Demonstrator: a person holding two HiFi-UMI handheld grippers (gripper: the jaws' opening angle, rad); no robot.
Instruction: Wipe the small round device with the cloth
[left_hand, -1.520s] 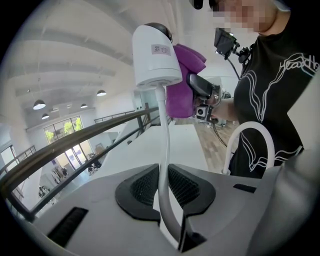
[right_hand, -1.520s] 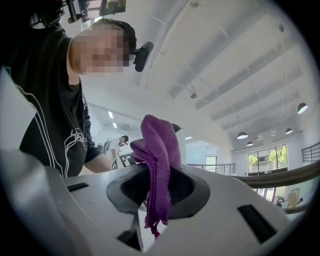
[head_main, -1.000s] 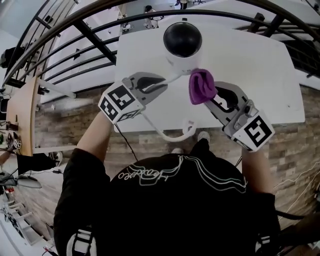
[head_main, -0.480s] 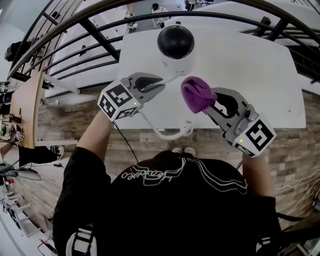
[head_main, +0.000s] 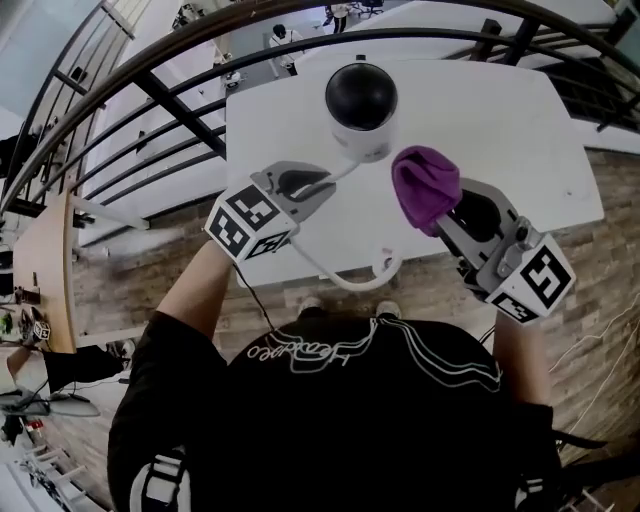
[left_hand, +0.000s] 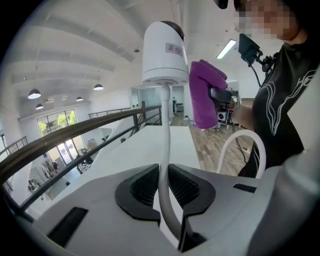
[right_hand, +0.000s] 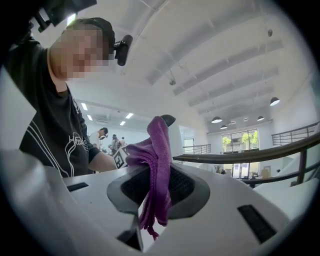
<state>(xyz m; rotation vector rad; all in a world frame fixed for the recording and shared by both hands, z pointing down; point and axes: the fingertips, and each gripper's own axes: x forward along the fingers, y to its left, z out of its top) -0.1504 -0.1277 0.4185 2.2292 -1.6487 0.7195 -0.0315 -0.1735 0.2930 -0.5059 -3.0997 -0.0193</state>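
**Head view, with both claw views.** The device (head_main: 362, 103), a white body under a black dome, sits over the far half of the desk (head_main: 510, 120) with its dome facing up. A white cable (head_main: 345, 168) leaves its base and runs toward the person. The left claw (head_main: 322, 186) is narrowed onto this cable, which passes between its pads and then loops off the near desk edge. In the left claw view the device seems to stand clear of the desk, carried on the cable, though no view settles whether its base rests on the surface.

The right claw (head_main: 452, 212) is clamped on the cloth (head_main: 425, 186), a purple bundle. One folded end stands up past the jaw tips and a short tail hangs below them. The cloth sits just beside the device, on its right flank. Whether the two touch cannot be told.

**Step in hand (judged).** This looks like the approach to a wiping stroke: the device is steadied by its cable and the cloth is brought up to its side.

**Next move (judged).** The right claw should press the free fold against the housing and sweep it round the body and over the dome. The left claw should keep the cable firm, since a device held only by its cable is likely to swing or twist under side pressure.
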